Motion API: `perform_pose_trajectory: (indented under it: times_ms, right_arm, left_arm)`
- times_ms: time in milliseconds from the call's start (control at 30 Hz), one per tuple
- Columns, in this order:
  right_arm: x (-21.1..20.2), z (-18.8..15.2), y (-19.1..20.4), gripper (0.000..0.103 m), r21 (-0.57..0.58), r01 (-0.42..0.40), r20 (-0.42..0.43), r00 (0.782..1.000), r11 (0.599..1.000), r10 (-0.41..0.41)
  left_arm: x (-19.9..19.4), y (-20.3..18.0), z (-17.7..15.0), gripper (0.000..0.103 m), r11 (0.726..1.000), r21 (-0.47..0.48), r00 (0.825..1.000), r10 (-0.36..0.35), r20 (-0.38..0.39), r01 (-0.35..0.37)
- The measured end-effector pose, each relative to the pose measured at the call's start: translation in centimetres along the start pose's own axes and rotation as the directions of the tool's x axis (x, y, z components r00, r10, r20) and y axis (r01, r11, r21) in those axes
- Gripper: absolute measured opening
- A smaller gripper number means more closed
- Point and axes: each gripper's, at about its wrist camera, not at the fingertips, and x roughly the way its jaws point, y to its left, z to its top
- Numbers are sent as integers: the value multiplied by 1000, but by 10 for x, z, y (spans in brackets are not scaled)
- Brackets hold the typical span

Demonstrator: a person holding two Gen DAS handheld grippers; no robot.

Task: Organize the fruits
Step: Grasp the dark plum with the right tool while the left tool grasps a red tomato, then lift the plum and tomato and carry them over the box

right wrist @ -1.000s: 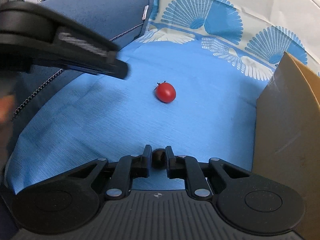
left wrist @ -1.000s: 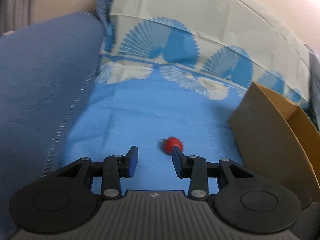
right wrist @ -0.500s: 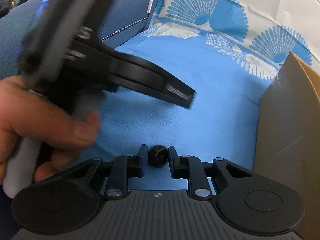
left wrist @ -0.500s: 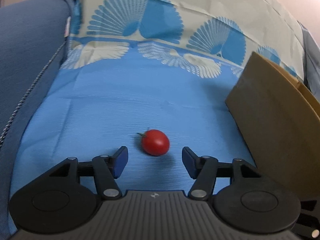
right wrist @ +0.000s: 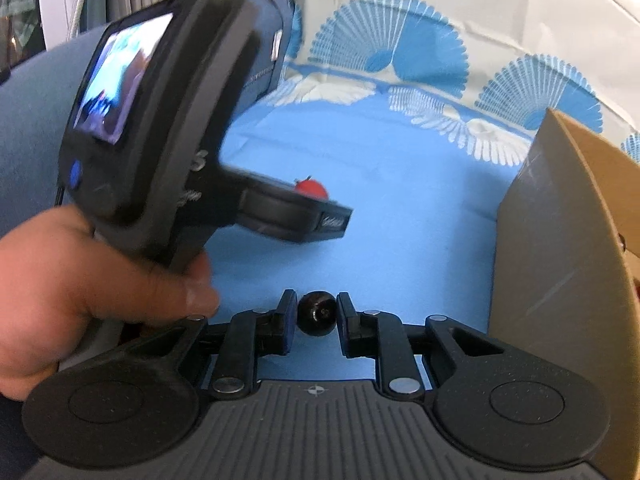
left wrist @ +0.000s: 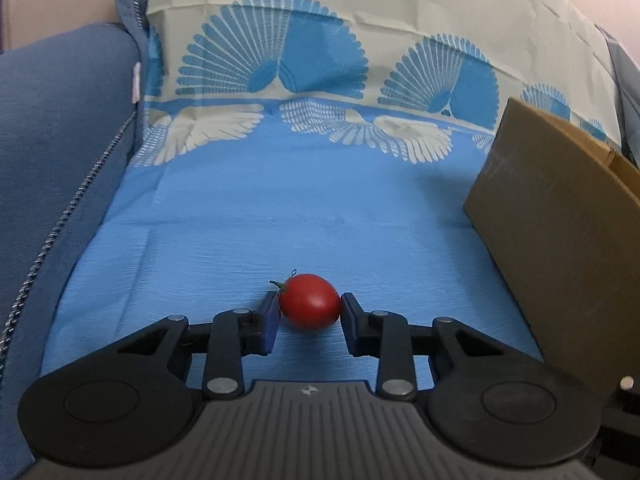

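Tomato between left jaws.
Left gripper (left wrist: 308, 312) closing, pads touching red tomato (left wrist: 310, 301) on blue cloth (left wrist: 320, 208); right gripper (right wrist: 316, 318) clamps a dark fruit (right wrist: 316, 314).

Red cherry tomato (left wrist: 309, 301) on blue cloth, stem left; dark round fruit (right wrist: 316, 313) above cloth.

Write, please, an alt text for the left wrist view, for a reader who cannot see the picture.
The left tool is closing its two blue pads around a small red tomato that lies on a blue cloth, and both pads seem to touch its sides. A brown cardboard box stands at the right, and a blue cushion lies at the left.
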Motion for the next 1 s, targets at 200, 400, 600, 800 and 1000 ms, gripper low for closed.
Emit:
perform_pose_trajectory:
  times_ms: [200,400,600,800,1000]
  right_arm:
    - [-29,-3,-1,22,-19,15,101,995,1000,-13]
    - [-73,-8,-13,22,-1,42,221,975,999,-41]
    - [-121,-19,-34,22,36,63,336,939,997,-71]
    - [-169,-26,-76,22,81,73,444,890,994,-102]
    - [-203,-29,-151,22,168,146,480,852,975,-211]
  left_arm:
    - [-36,8,2,36,998,-55,998,37,53,-34]
    - [-91,7,3,36,983,-180,988,49,147,-23]
    - [-141,-20,-1,36,976,-215,979,-1,204,45]
    - [-175,-60,-1,36,989,-116,967,-57,248,88]
    - [-195,-79,9,36,988,-83,951,-103,290,132]
